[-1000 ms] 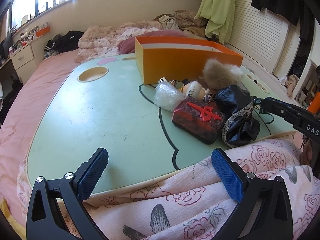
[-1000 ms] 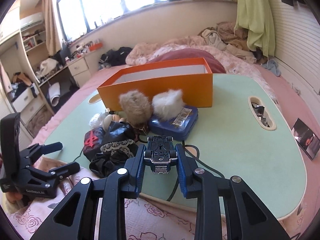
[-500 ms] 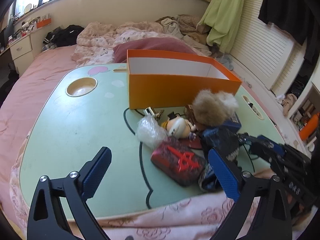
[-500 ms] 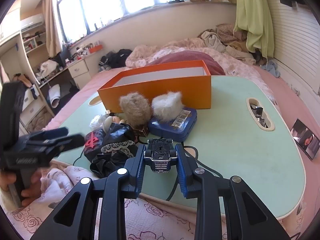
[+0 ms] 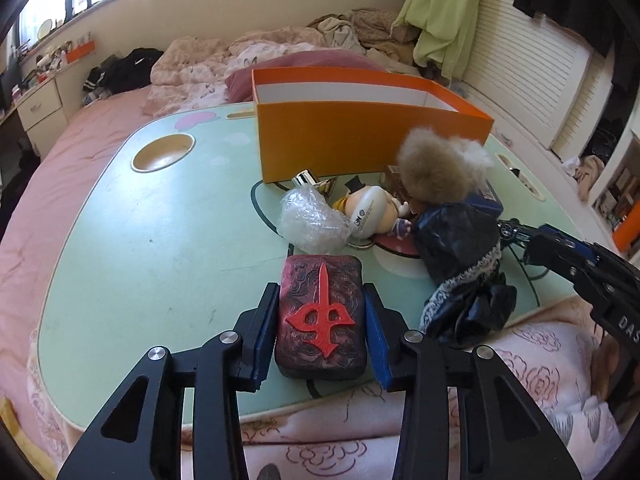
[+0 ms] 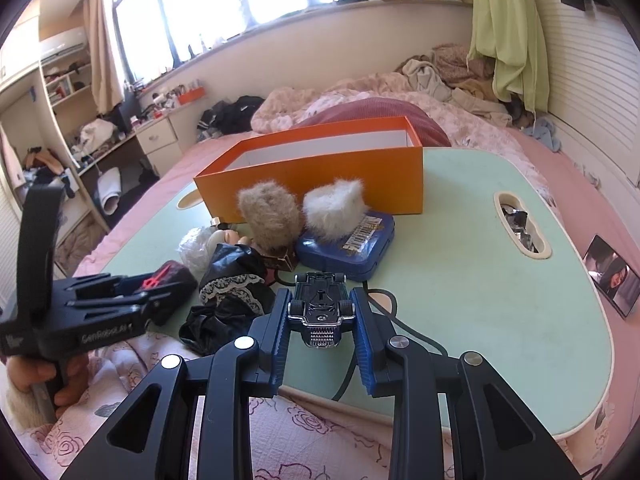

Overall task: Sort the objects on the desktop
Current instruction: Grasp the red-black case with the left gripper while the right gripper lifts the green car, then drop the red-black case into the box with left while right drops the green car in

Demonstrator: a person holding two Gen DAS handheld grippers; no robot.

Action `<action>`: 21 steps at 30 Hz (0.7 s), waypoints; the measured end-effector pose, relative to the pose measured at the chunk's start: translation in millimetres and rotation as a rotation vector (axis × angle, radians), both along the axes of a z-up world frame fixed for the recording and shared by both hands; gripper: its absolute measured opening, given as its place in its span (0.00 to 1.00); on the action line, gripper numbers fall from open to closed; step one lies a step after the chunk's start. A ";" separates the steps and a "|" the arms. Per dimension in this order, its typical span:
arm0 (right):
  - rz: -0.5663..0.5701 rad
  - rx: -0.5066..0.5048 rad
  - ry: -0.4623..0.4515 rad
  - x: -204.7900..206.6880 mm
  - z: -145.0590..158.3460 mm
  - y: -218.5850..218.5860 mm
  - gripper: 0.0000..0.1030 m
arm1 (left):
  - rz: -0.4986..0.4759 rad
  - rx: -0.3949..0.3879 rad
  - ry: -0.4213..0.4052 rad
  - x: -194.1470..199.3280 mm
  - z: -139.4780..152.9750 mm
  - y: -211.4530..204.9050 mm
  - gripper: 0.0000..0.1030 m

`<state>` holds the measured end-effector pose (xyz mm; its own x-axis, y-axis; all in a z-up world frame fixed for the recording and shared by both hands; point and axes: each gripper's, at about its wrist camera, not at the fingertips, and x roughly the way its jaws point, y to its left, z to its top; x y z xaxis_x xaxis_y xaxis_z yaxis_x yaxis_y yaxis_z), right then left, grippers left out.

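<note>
I see the pale green lap table (image 5: 152,240) filling most of the left wrist view, with the open orange box (image 5: 360,140) standing on it at about one o'clock from my left gripper. Against the box's near wall sit a tan fur ball (image 5: 436,170) and a white fur ball (image 6: 335,208), the white one resting on a blue tin (image 6: 352,250). A black lace-trimmed cloth (image 5: 464,264) lies crumpled at two o'clock. A clear plastic wad (image 5: 308,218) and a small doll (image 5: 374,214) lie at twelve o'clock, just past the red case.

My left gripper (image 5: 320,320) has just been closing; its blue pads now sit against both long sides of the dark red case (image 5: 322,312), which lies flat on the table near the front edge. My right gripper (image 6: 321,320) is narrow, clamped on a small blue toy car (image 6: 321,308) held upside down above the table's near edge, at three o'clock from the left one.
</note>
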<state>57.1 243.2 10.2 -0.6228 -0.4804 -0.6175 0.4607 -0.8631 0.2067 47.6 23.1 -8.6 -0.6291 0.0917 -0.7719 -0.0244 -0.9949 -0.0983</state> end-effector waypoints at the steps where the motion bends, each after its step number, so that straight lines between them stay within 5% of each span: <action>1: -0.001 -0.004 0.001 0.1 0.3 0.5 0.27 | -0.004 0.024 0.015 1.0 3.1 -3.0 0.40; 7: 0.001 -0.060 0.026 3.6 7.9 8.1 0.27 | 0.001 0.040 0.129 15.2 29.9 -13.6 0.40; 21: 0.017 -0.161 0.083 -8.5 52.5 22.2 0.27 | 0.040 0.067 0.210 -4.6 72.3 -29.2 0.40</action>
